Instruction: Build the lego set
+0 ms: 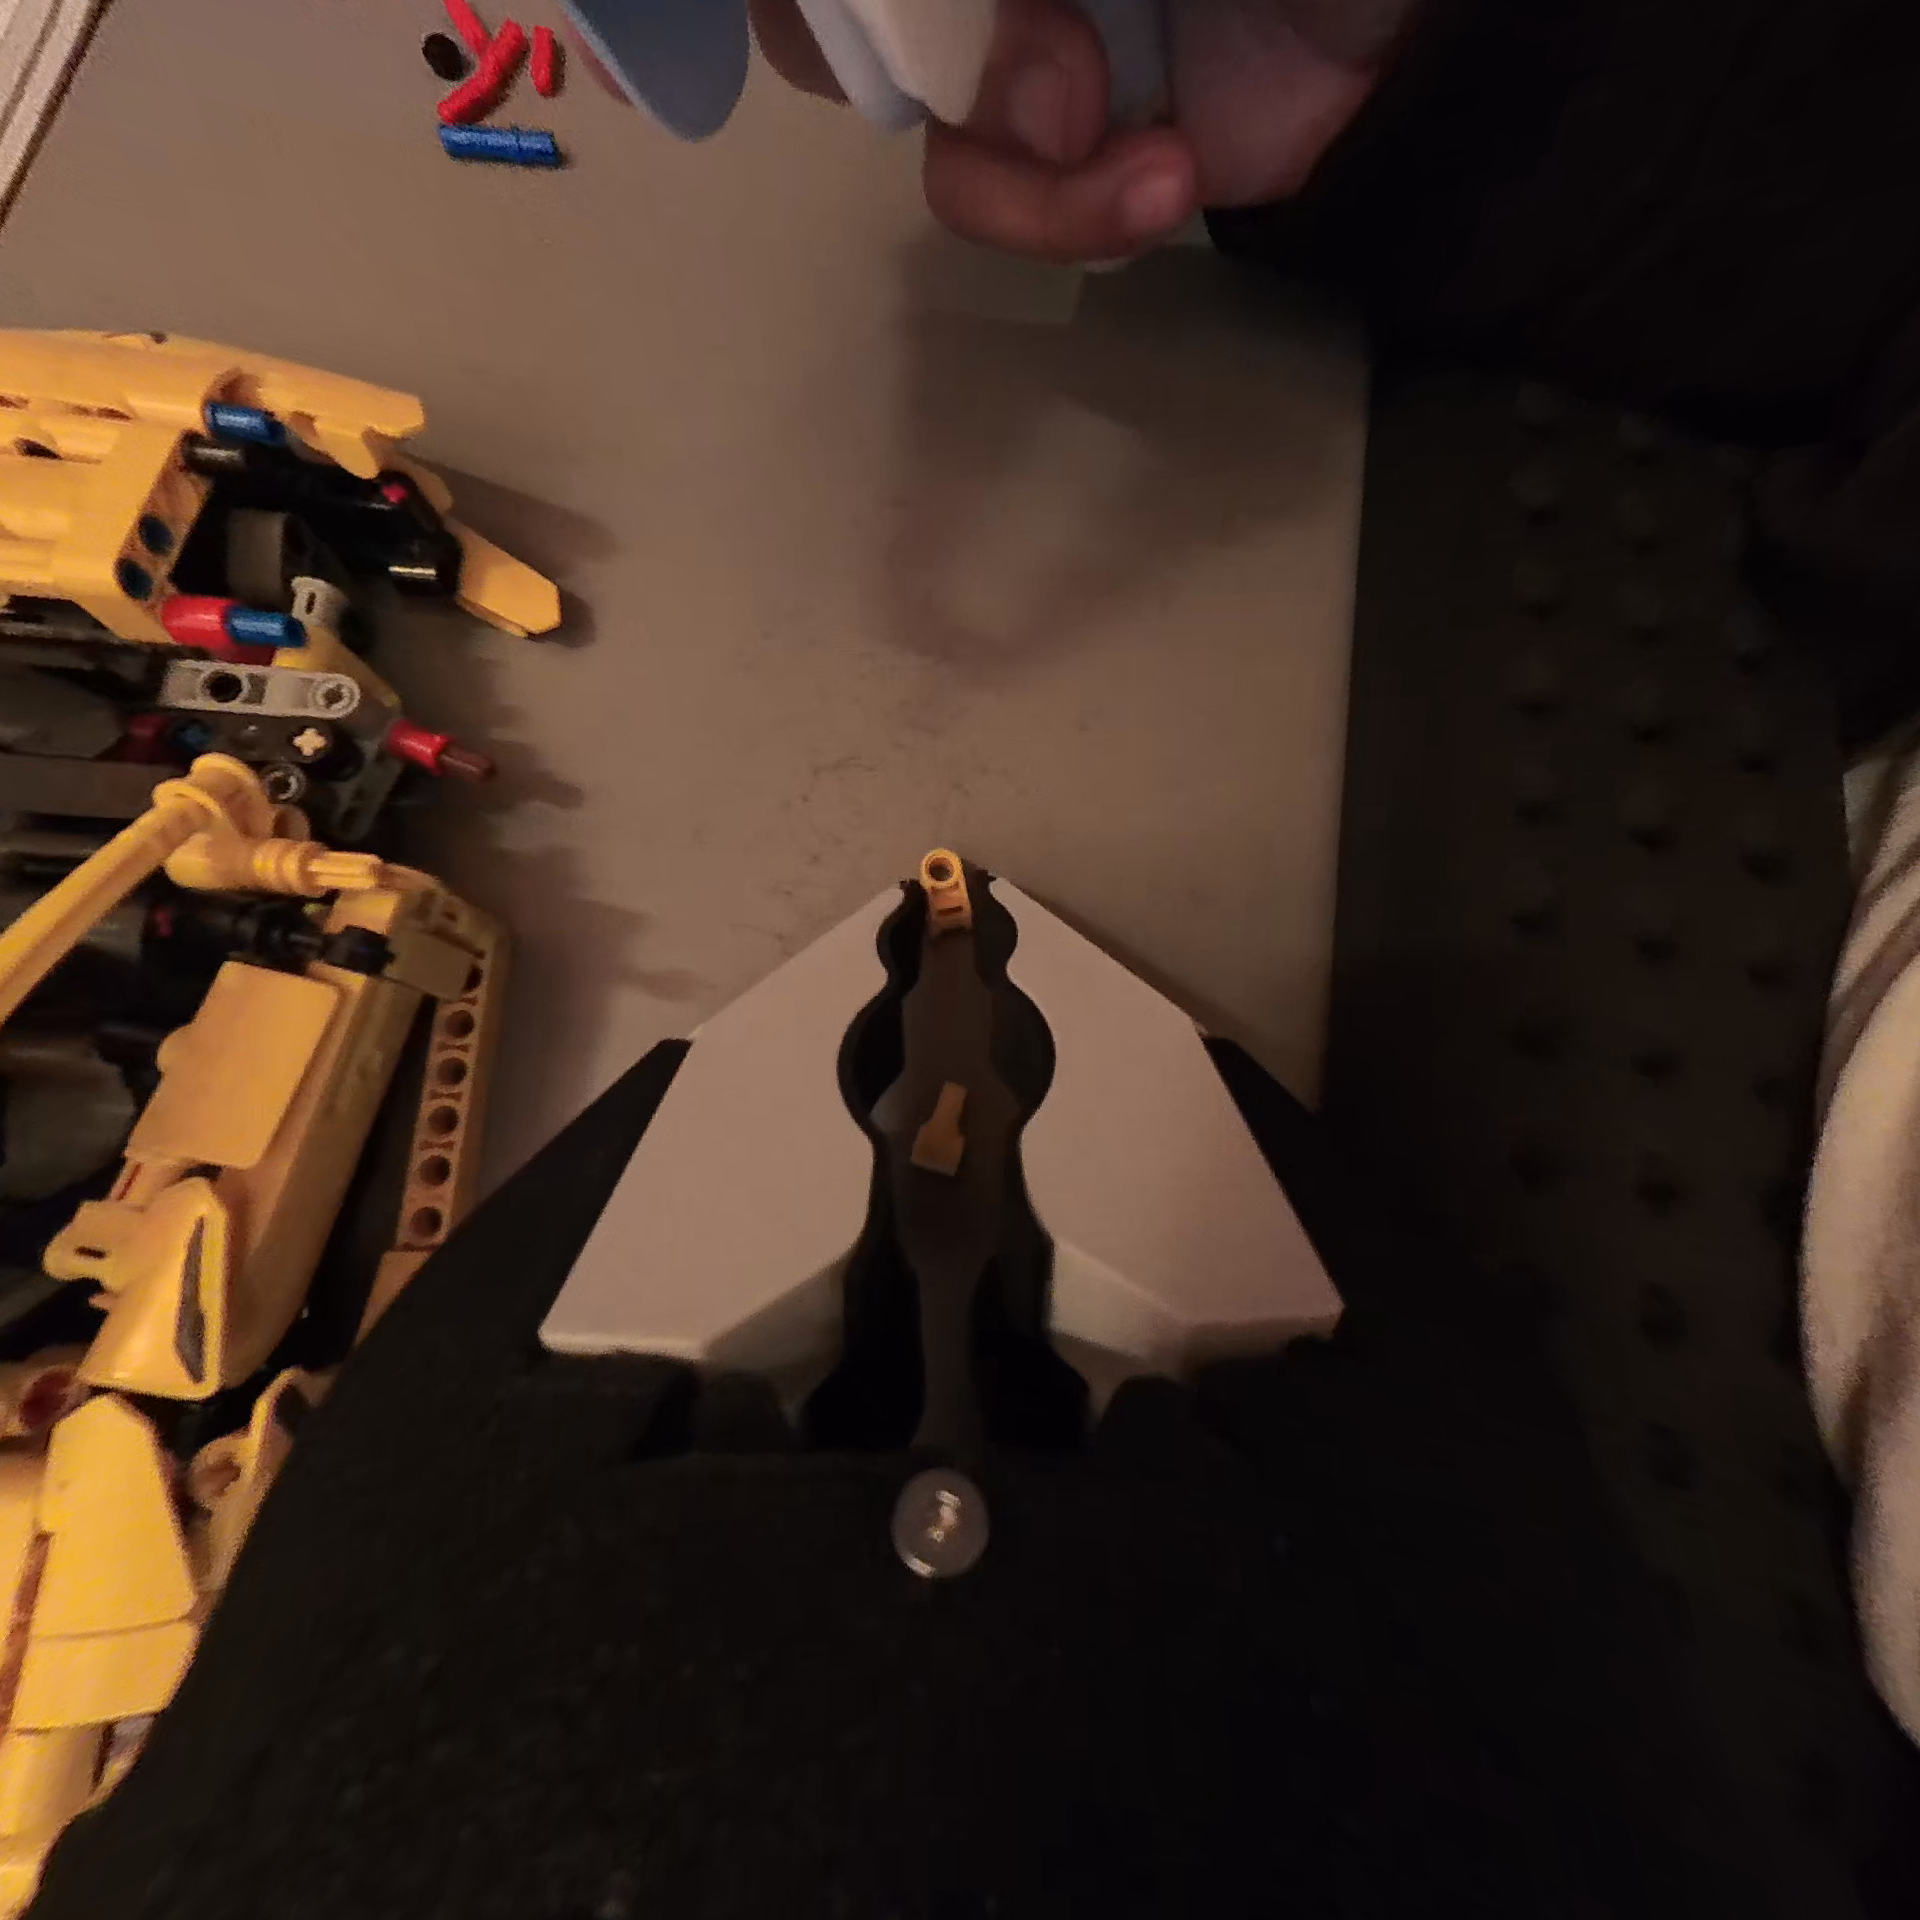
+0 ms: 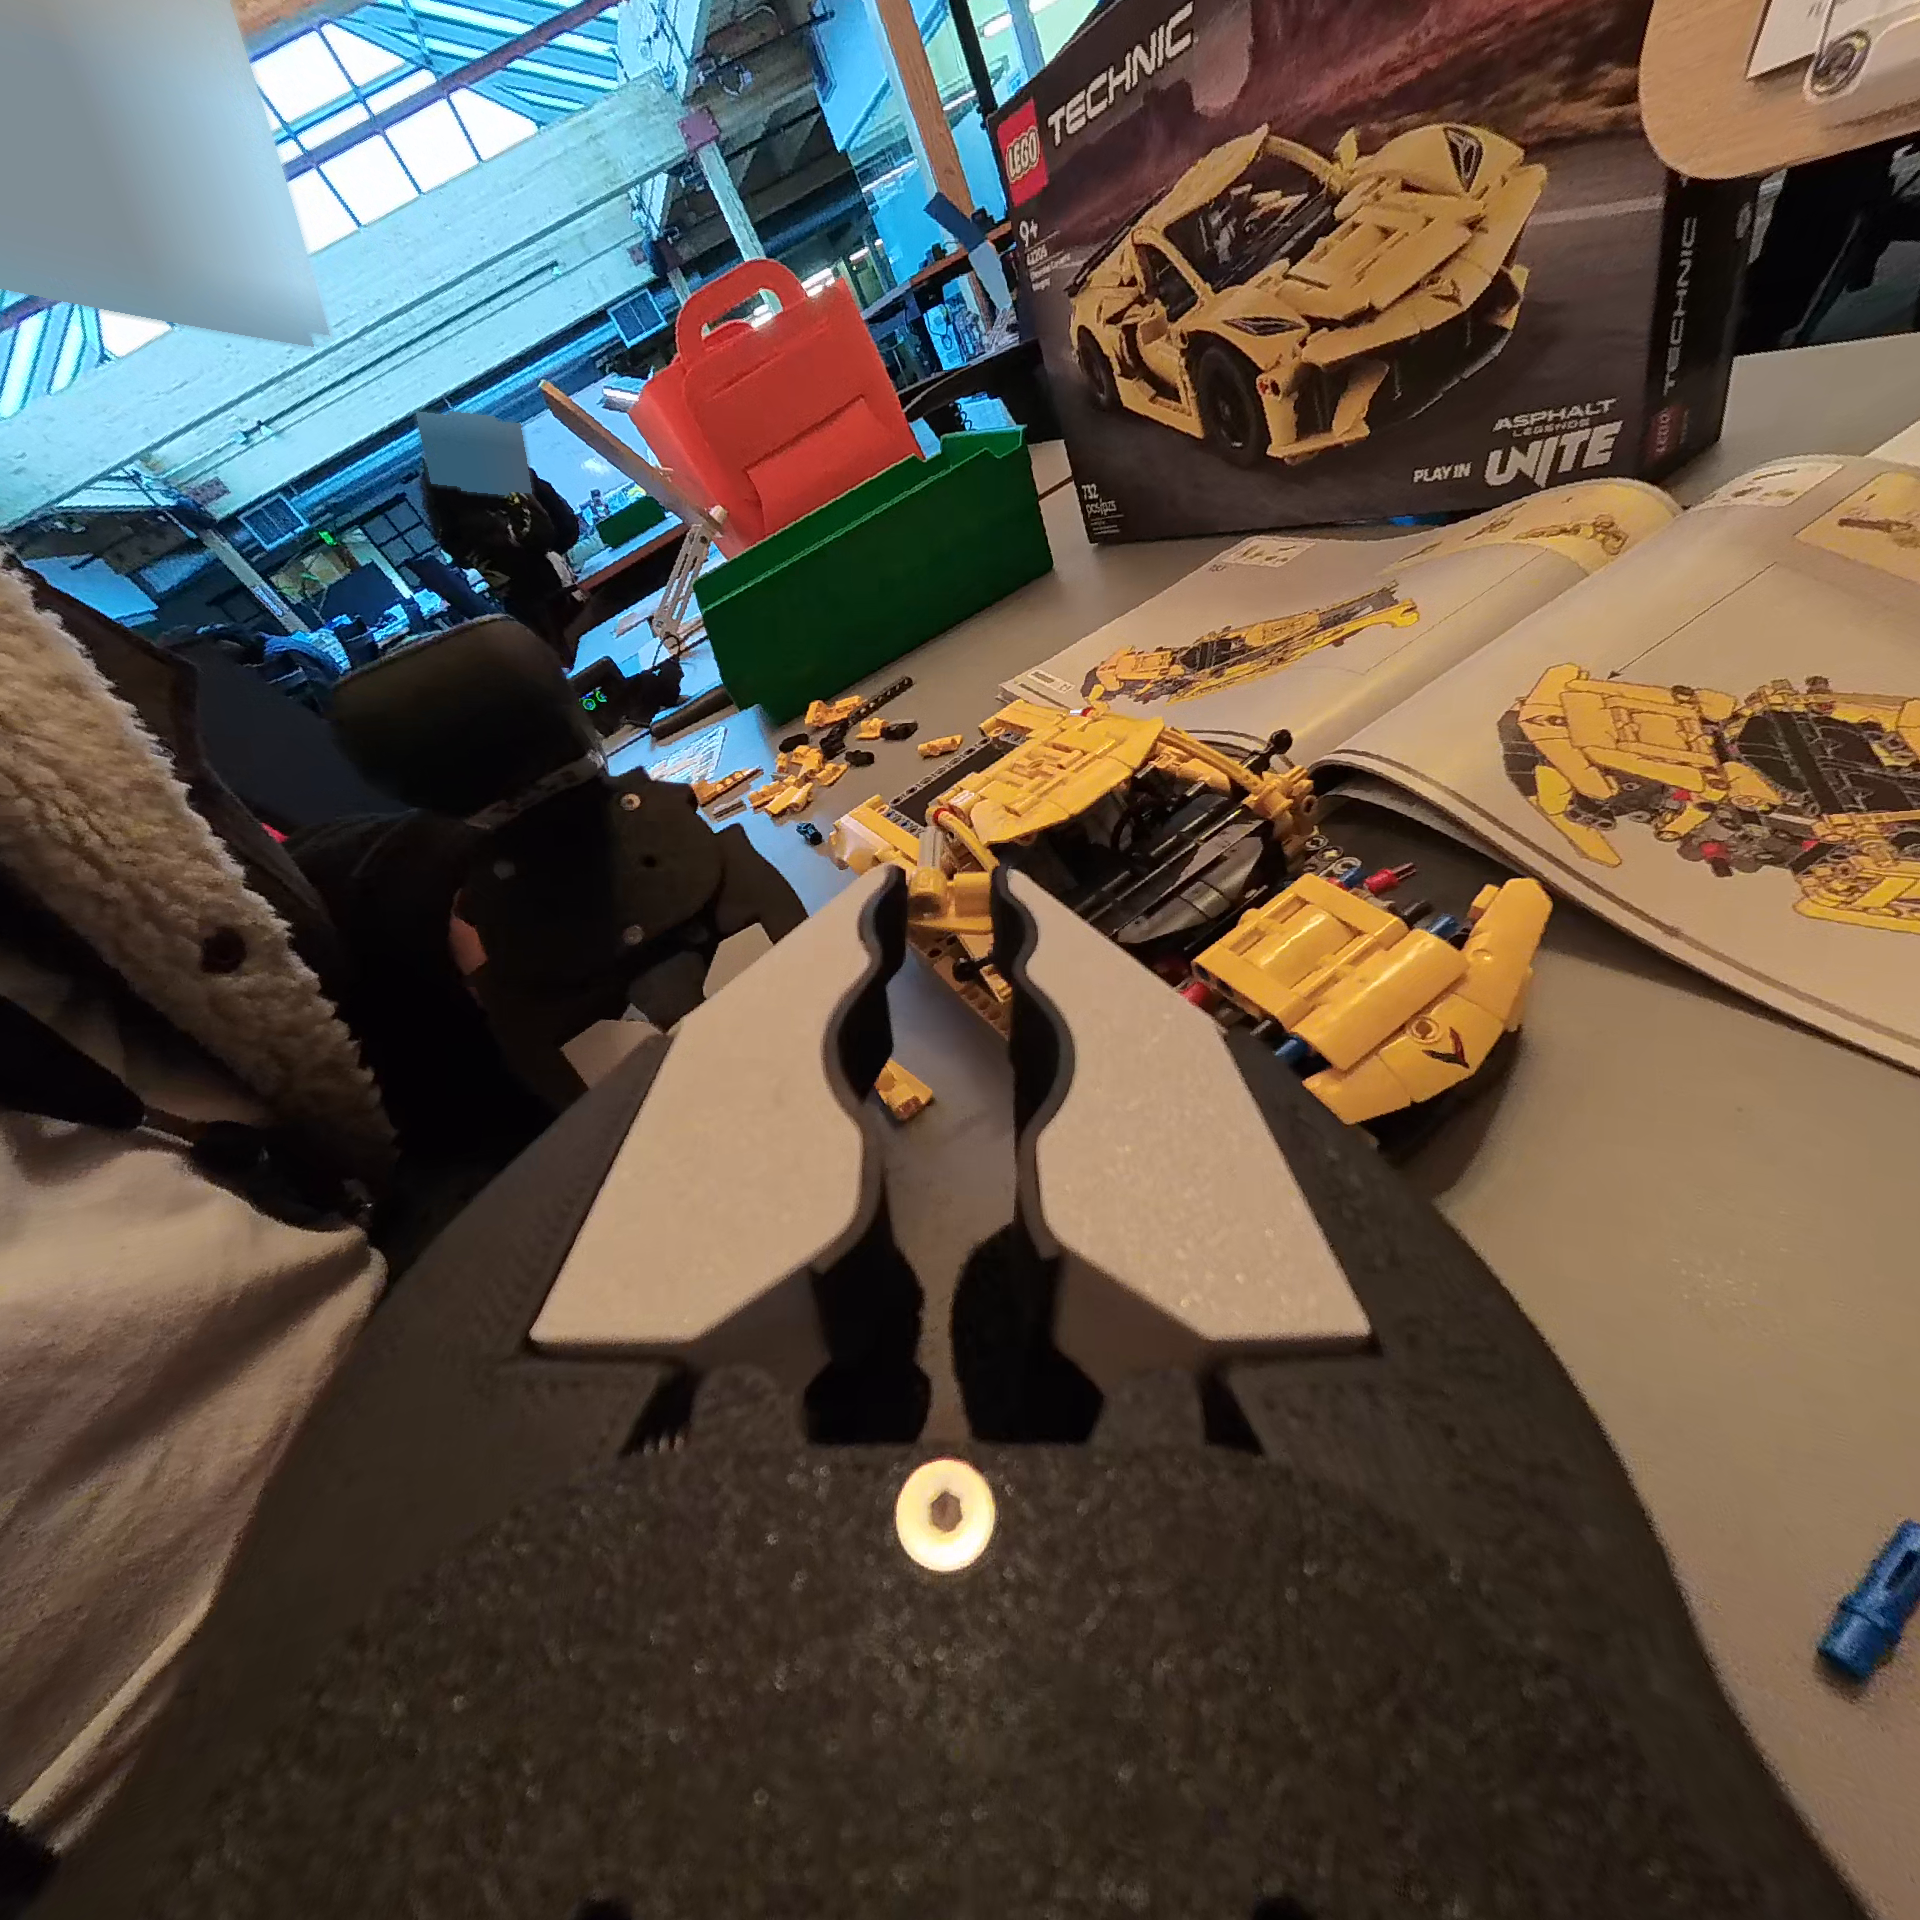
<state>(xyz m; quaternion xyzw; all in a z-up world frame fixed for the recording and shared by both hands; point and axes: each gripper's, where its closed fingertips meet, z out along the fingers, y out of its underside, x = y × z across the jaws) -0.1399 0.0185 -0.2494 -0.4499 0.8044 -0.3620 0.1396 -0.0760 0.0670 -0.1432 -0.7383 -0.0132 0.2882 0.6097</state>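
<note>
Two tongs: left tongs (image 1: 943, 896) pinch yellow connector (image 1: 943, 883); printed box (image 2: 1351, 270) behind.

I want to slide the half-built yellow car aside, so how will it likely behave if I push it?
The half-built yellow car would probably slide as one stiff unit, since its beams look pinned together. The thin yellow hose and protruding red pins may snag or pop loose. It has no wheels visible, so rolling seems unlikely.

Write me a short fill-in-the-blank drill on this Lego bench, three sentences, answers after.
1. The left gripper pinches a small ___ Lego piece at its fingertips.
2. The right gripper is open and holds ___.
3. The red bag stands in a ___ bin.

Missing words: yellow; nothing; green
</note>
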